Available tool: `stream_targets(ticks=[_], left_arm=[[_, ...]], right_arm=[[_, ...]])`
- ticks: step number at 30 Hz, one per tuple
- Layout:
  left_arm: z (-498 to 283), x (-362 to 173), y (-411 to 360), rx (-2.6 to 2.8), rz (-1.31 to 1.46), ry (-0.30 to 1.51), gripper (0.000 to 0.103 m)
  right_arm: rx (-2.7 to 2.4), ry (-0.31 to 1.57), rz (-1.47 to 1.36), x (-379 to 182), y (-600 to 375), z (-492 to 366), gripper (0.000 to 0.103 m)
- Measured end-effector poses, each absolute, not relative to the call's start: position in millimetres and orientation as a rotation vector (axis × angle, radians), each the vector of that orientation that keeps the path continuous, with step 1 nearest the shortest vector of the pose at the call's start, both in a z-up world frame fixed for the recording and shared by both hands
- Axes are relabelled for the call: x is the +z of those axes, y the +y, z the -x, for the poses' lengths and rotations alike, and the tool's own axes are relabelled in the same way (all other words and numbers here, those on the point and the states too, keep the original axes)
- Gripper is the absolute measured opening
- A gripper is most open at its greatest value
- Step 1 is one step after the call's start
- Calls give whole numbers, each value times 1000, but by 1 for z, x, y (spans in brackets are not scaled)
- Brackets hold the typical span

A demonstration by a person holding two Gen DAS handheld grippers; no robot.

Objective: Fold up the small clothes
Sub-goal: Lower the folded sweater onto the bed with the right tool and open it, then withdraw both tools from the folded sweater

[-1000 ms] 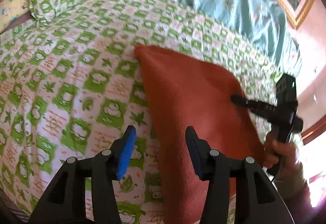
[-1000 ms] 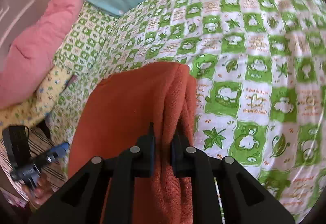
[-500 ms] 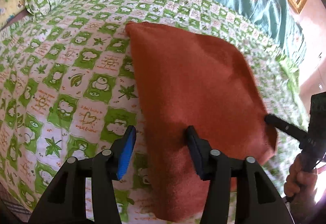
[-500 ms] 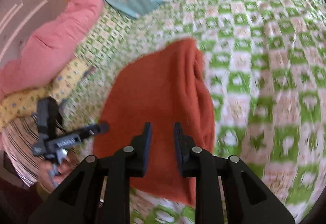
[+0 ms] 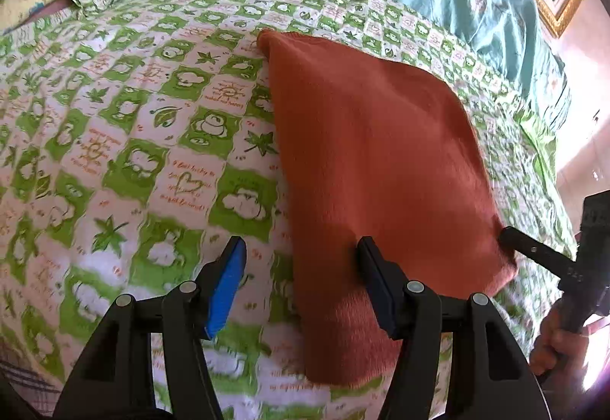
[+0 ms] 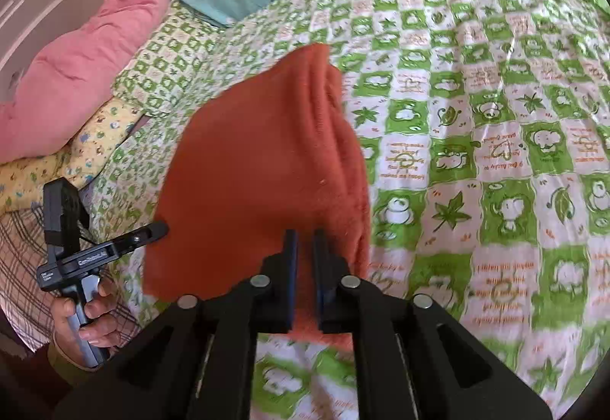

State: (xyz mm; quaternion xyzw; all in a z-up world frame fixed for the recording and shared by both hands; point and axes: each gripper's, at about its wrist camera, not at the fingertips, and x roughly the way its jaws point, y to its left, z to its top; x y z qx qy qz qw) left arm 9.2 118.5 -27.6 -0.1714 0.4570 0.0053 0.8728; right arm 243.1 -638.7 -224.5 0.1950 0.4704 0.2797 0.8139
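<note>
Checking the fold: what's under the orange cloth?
The orange cloth lies on the green checked bedsheet, visible all around it. Its stacked layers show along one edge; anything between or beneath them is covered.

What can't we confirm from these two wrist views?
- Right wrist: whether the right gripper jaws actually pinch the orange cloth; its own fingers cover the contact.
- Left wrist: the cloth's near edge, behind the left gripper.
- Both: the layers under the cloth, and the bedspread print text, blurred.

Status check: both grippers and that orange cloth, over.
Left gripper open, straddling the near left edge of the orange cloth. Right gripper nearly shut, grip unclear. Cloth folded on the green checked bedsheet. Nothing obstructing.
</note>
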Motion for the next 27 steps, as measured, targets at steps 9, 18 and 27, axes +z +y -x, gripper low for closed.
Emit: stream_targets(ticks=[9, 18, 27], left_arm=[[17, -19, 106, 17, 270, 956, 61], [50, -15, 86, -34, 218, 951, 60], [69, -17, 77, -39, 187, 942, 61]], right_arm=[[593, 1008, -381, -224, -631, -220, 34], [601, 928, -361, -198, -629, -191, 39], [583, 920, -317, -202, -624, -160, 51]])
